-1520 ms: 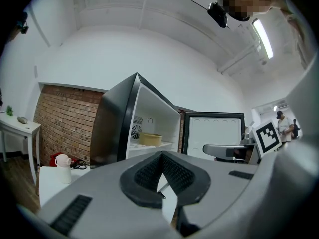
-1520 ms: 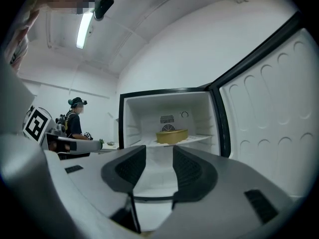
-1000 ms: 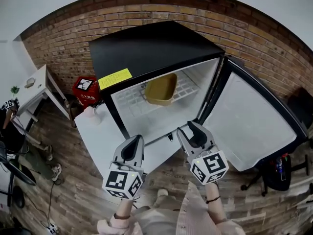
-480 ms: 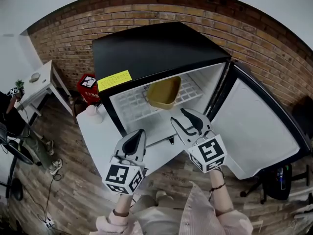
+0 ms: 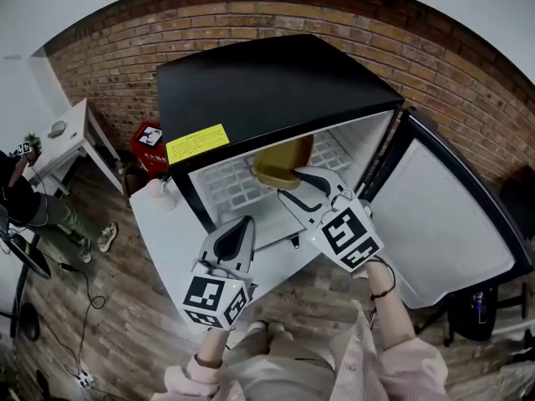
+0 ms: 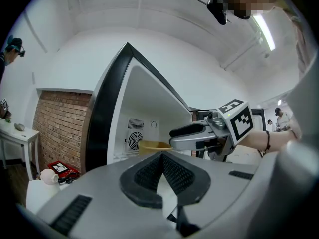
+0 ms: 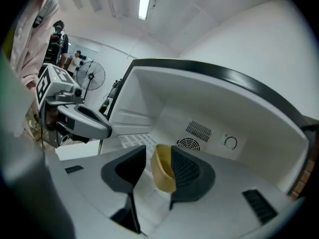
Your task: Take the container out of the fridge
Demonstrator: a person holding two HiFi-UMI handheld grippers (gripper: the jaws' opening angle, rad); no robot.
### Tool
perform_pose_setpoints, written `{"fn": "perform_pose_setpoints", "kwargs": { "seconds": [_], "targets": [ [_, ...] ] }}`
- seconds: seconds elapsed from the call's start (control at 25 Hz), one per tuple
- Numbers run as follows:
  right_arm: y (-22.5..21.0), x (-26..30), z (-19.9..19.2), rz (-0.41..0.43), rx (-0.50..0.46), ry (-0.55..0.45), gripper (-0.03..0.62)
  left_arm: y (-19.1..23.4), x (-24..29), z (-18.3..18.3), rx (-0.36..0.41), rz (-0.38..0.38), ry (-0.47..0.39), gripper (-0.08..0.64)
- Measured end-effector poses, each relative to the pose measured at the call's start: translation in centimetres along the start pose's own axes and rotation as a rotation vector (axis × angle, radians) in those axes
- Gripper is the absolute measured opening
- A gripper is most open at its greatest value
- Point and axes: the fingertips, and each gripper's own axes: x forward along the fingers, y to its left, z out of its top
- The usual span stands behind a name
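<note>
right tool (image 7: 157,153) reached into fridge (image 5: 276,82); container (image 7: 163,172) between spread jaws

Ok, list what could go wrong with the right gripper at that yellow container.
1. The right gripper is open, with only the yellow container's near wall lined up between its jaws. A one-wall pinch may let it tilt or slip.
2. It sits on a wire shelf, so dragging instead of lifting could snag it.
3. The left gripper is shut, outside the fridge, so nothing would catch a drop.
</note>
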Motion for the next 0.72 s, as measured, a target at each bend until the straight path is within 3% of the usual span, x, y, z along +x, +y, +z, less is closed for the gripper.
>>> {"fn": "perform_pose_setpoints", "kwargs": {
  "seconds": [0.44,0.72],
  "targets": [
    [0.5,3.4,-2.4,0.151,-0.233,0.290,0.160,0.0,1.7,-1.2,-0.026,-0.078,0.048,-0.008],
    [1.4,4.5,-3.5,0.222,-0.338,0.397,0.127,0.3,1.8,-1.5,-0.036,-0.100,0.056,-0.009]
  ]
}}
